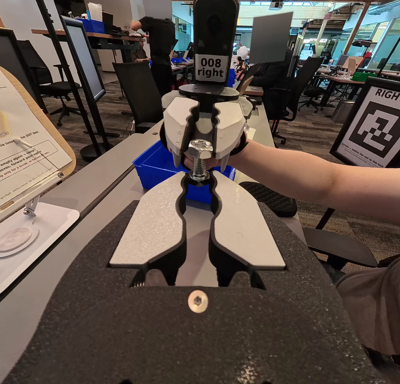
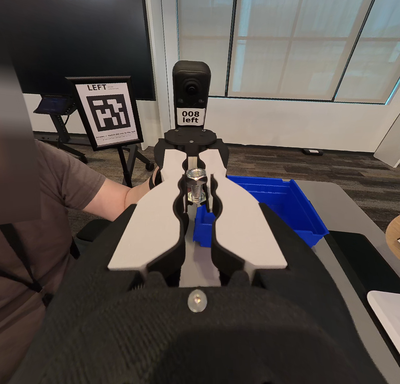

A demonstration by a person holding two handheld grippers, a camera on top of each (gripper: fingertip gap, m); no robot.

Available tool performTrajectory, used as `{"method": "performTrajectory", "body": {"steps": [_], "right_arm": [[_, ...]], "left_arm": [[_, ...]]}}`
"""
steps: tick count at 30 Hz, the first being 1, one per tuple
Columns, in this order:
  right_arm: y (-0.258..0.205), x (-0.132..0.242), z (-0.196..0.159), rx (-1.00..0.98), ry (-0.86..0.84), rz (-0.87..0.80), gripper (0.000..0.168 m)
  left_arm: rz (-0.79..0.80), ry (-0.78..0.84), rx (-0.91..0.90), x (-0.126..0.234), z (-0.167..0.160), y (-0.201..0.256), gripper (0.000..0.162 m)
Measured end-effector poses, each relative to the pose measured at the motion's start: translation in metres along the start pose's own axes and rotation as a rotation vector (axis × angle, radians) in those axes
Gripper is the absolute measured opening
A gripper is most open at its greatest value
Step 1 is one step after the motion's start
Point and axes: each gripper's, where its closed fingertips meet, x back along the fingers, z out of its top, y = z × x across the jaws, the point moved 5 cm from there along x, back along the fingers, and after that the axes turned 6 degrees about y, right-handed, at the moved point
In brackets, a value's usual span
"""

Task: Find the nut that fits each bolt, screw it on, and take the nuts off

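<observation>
A silver bolt (image 1: 198, 164) with a thick hex nut (image 1: 200, 150) on its end is held in the air between my two grippers, above a blue bin (image 1: 155, 169). My left gripper (image 1: 198, 176) is shut on the bolt's thin hex head (image 1: 198, 176). My right gripper (image 1: 199, 165) faces it from beyond and is shut on the nut. In the right wrist view my right gripper (image 2: 197, 179) clamps the nut (image 2: 196, 178). The threaded shaft (image 2: 195, 189) runs from it to the head (image 2: 195, 197), which sits in the left gripper (image 2: 197, 202).
The blue bin (image 2: 281, 200) stands on the grey table (image 1: 104, 183) under the grippers; what it holds is hidden. A paper sheet on a stand (image 1: 26, 148) is at the left. Framed marker signs (image 1: 372, 126) (image 2: 110, 111) stand beside the table. A person's forearm (image 1: 303, 185) reaches in from the right.
</observation>
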Motion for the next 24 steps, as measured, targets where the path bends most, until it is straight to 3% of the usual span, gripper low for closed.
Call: {"method": "performTrajectory", "body": {"steps": [15, 24], "right_arm": [[-0.002, 0.002, 0.001, -0.086, 0.063, 0.062, 0.018], [-0.016, 0.002, 0.004, -0.133, 0.079, 0.224, 0.019]], "left_arm": [[-0.022, 0.018, -0.004, 0.0, 0.002, 0.003, 0.018], [-0.214, 0.045, 0.047, 0.0, 0.005, 0.02, 0.018]]}}
